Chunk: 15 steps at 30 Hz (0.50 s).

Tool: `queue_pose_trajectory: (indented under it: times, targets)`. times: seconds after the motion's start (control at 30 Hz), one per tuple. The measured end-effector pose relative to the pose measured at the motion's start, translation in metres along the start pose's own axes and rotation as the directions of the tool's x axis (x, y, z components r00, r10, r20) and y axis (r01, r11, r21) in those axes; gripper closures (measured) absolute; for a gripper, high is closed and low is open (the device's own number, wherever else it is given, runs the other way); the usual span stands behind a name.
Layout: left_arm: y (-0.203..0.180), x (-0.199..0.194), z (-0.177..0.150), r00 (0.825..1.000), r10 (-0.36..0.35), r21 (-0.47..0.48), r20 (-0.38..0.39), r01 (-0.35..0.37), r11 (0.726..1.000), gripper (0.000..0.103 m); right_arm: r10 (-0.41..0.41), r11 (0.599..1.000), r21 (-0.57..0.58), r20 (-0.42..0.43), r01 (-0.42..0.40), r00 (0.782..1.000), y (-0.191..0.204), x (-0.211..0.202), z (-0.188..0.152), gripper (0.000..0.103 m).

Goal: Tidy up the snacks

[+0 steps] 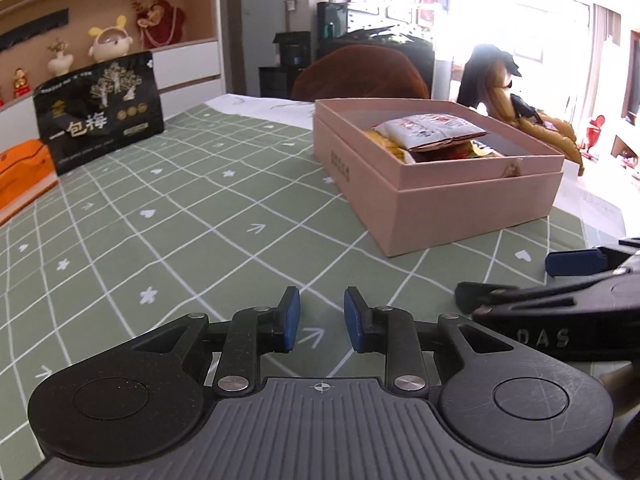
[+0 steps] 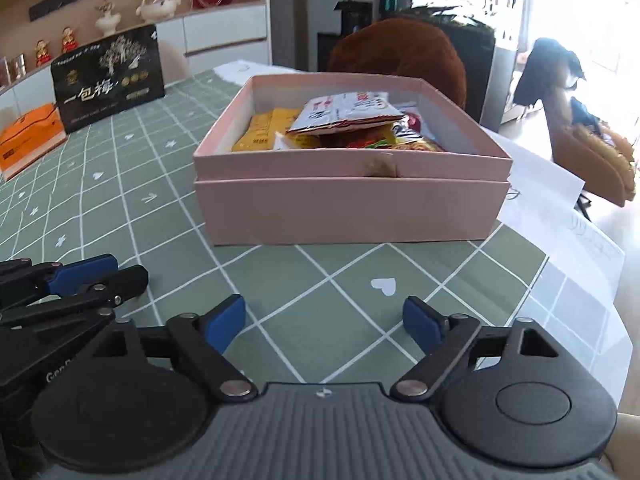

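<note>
On the green checked tablecloth (image 2: 340,300) a pink box (image 2: 348,208) sits toward the table's right edge, its lid off and nested beneath it, so a stepped rim runs around its walls. Snack packets fill it: a white-and-red packet (image 2: 348,114) lies on top, tilted, with yellow packets (image 2: 264,132) under it toward the box's left wall. White paper sheets (image 2: 560,200) hang over the table's right edge just beside the box.

At the far left corner stands a black plum bag (image 1: 100,112), upright, and an orange box (image 1: 20,180) lies just beside it at the left edge. Between these and the pink box the cloth lies bare, a wide lane running from the near edge to the far one.

Near the front edge, the left gripper (image 1: 322,320) hovers low over the cloth, its blue pads drawn narrow with nothing between them. The right gripper (image 2: 324,326) sits just beside it, facing the box's near wall, jaws spread wide and empty over a bare strip of cloth.
</note>
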State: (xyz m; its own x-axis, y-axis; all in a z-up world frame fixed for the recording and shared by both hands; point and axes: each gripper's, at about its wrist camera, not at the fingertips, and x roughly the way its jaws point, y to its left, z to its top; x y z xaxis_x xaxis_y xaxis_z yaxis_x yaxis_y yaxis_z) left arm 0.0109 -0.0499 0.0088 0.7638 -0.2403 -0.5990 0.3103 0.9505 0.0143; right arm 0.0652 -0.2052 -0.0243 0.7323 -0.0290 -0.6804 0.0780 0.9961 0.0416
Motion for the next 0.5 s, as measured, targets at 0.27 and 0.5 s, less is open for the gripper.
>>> queue_pose_trajectory:
  times: [0.27,0.5]
  targets:
    - [-0.0019,0.0014,0.0006,1.000,0.010,0.003,-0.001,-0.010,1.000,0.074,-0.010,1.000,0.017,0.059,0.009,0.998,-0.0064,0.0062,-0.0039,0.005]
    - [-0.0040,-0.0003,-0.0013,1.000,0.013,0.017,-0.001,-0.013,1.000,0.074,-0.008,1.000,0.020,0.066,0.007,0.998,-0.0070,0.0058,-0.0054,0.005]
